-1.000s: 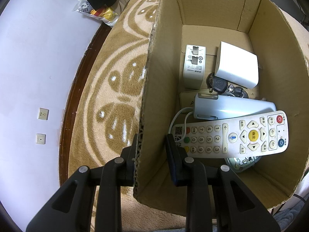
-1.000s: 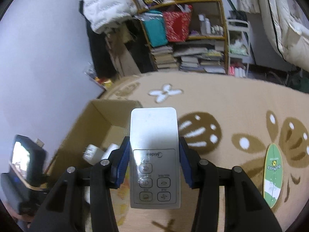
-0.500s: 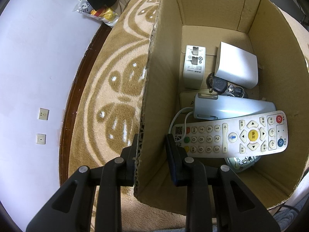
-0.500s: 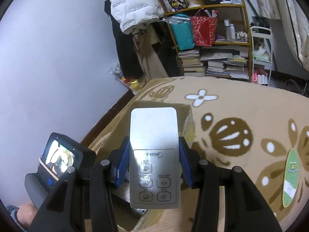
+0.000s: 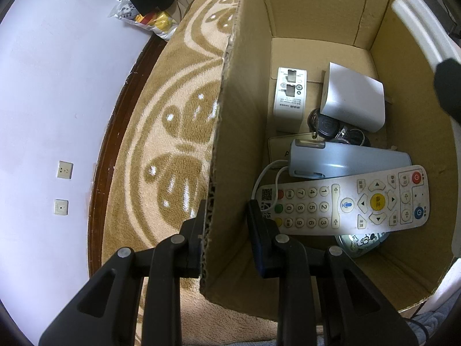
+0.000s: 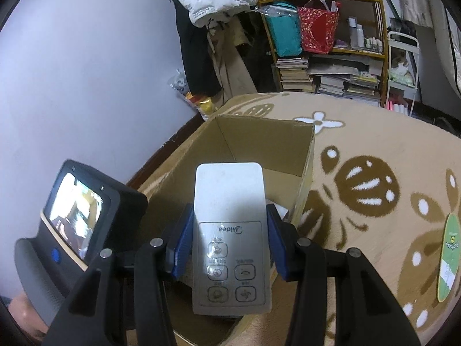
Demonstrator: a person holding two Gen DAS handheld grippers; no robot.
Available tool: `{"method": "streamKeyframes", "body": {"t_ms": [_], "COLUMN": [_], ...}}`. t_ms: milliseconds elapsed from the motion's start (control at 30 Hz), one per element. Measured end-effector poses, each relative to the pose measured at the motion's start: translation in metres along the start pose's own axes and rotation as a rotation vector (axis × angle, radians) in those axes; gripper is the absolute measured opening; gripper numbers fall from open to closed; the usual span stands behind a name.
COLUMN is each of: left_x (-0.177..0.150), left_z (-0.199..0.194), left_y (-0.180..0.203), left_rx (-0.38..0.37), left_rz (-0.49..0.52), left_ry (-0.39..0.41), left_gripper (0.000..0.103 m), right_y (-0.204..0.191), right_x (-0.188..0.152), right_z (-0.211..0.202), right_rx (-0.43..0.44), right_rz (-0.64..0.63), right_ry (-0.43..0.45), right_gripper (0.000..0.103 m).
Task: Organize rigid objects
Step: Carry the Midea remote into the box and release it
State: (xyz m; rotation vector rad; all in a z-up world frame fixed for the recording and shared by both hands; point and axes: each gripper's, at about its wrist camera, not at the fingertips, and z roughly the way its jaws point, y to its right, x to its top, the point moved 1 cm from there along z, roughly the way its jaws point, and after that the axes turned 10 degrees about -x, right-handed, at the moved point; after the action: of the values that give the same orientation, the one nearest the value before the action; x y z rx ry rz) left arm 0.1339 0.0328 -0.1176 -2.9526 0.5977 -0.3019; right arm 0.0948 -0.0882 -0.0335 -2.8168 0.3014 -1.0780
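While both grippers are closed on something, the scene reads so:
Cardboard box (image 6: 260,155): open-topped on the patterned carpet (image 6: 374,155); its wall rises just ahead of the held remote.
Left gripper (image 5: 224,227): clamped narrowly on the box's wall, at 6 o'clock.
Right gripper (image 6: 229,240): pinching the grey Midea remote (image 6: 230,230) by its long sides.
Midea remote: over the box's near edge, long axis 6 to 12 o'clock, plain end at 12, buttons up.
White TV remote (image 5: 343,203): inside the box, across it, over a blue case (image 5: 348,160).
Charger (image 5: 289,98): inside, toward 12.

two remotes (image 5: 345,204) (image 6: 230,230), one cardboard box (image 5: 288,8), two wall sockets (image 5: 64,169), one power adapter (image 5: 289,98).
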Motion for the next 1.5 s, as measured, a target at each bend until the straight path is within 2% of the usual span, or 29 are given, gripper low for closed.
{"method": "streamKeyframes", "body": {"t_ms": [400, 533, 600, 700, 867, 967, 1267, 1500], "left_x": [0.000, 0.000, 0.000, 0.001, 0.000, 0.000, 0.001, 0.001], "left_z": [0.001, 0.001, 0.003, 0.004, 0.005, 0.005, 0.005, 0.005], "left_y": [0.002, 0.002, 0.003, 0.003, 0.003, 0.003, 0.003, 0.003], "left_rx": [0.002, 0.003, 0.003, 0.004, 0.004, 0.003, 0.002, 0.000], "left_rz": [0.001, 0.002, 0.002, 0.003, 0.004, 0.004, 0.003, 0.003], "left_ry": [0.000, -0.001, -0.001, -0.001, -0.002, -0.001, -0.003, -0.003], "left_gripper": [0.025, 0.025, 0.026, 0.026, 0.026, 0.026, 0.026, 0.026], "right_y": [-0.003, -0.003, -0.002, 0.006, 0.035, 0.059, 0.141, 0.195], "right_x": [-0.006, -0.004, -0.002, 0.003, 0.013, 0.018, 0.015, 0.003], "right_z": [0.009, 0.004, 0.000, -0.006, -0.014, -0.016, -0.007, 0.000], "right_rx": [0.003, -0.006, -0.020, -0.053, -0.135, -0.213, -0.426, -0.502], "right_rz": [-0.004, -0.012, -0.015, -0.013, 0.021, 0.058, 0.164, 0.282], "right_ry": [-0.034, -0.010, 0.004, 0.022, 0.052, 0.062, 0.018, -0.014], "right_gripper": [0.051, 0.051, 0.053, 0.067, 0.092, 0.102, 0.103, 0.103]}}
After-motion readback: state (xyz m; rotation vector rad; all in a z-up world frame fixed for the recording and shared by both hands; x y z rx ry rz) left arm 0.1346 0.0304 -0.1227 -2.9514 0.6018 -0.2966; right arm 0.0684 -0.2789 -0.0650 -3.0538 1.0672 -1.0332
